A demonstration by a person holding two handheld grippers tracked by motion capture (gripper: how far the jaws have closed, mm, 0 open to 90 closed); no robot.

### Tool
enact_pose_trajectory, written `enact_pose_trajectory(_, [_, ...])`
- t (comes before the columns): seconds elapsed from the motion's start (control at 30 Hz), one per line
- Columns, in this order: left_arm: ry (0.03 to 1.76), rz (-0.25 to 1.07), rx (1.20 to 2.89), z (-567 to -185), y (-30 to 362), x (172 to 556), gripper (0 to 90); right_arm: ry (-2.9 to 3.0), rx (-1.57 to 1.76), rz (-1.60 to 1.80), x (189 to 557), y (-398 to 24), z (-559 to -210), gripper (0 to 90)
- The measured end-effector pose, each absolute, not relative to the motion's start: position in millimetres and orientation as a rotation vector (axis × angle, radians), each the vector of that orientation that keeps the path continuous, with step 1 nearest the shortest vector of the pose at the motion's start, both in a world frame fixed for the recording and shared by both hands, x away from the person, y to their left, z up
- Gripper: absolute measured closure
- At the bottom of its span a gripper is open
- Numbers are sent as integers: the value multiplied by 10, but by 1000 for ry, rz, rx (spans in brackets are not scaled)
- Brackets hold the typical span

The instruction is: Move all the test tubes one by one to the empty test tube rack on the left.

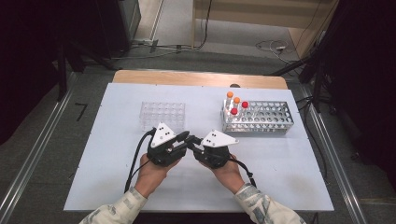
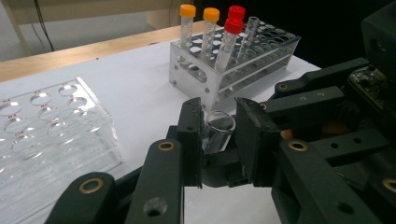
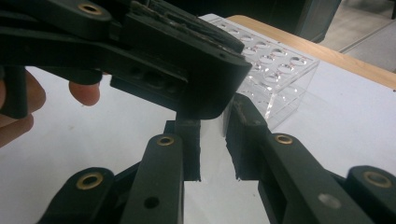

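The table (image 1: 116, 186) holds a clear rack (image 1: 162, 115) and a metal rack (image 1: 261, 119). Both grippers meet in front of them. Left gripper (image 2: 218, 135) and right gripper (image 3: 212, 140) each squeeze the open glass tube (image 2: 217, 132), so it can pass hands.

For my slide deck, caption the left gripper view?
Left gripper shut on a clear tube, metal rack behind.
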State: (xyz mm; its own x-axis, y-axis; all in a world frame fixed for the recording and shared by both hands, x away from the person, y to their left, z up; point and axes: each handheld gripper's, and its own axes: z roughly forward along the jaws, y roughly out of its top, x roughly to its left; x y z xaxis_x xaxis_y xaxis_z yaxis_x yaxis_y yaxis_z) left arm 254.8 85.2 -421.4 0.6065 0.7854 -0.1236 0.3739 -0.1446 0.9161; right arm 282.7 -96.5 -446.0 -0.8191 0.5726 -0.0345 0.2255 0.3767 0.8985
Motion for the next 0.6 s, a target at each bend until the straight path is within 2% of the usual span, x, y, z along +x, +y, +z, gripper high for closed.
enact_pose_trajectory(0.4, [959, 467, 1742, -4209, 874, 2565, 766, 2303, 694, 1425, 2829, -966, -4463, 718])
enact_pose_trajectory(0.5, [960, 476, 1744, -4203, 862, 2575, 767, 2322, 705, 1438, 2853, -976, -4464, 499])
enact_pose_trajectory(0.6, [971, 490, 1737, -4185, 884, 2605, 767, 2353, 727, 1424, 2876, -986, -4474, 364])
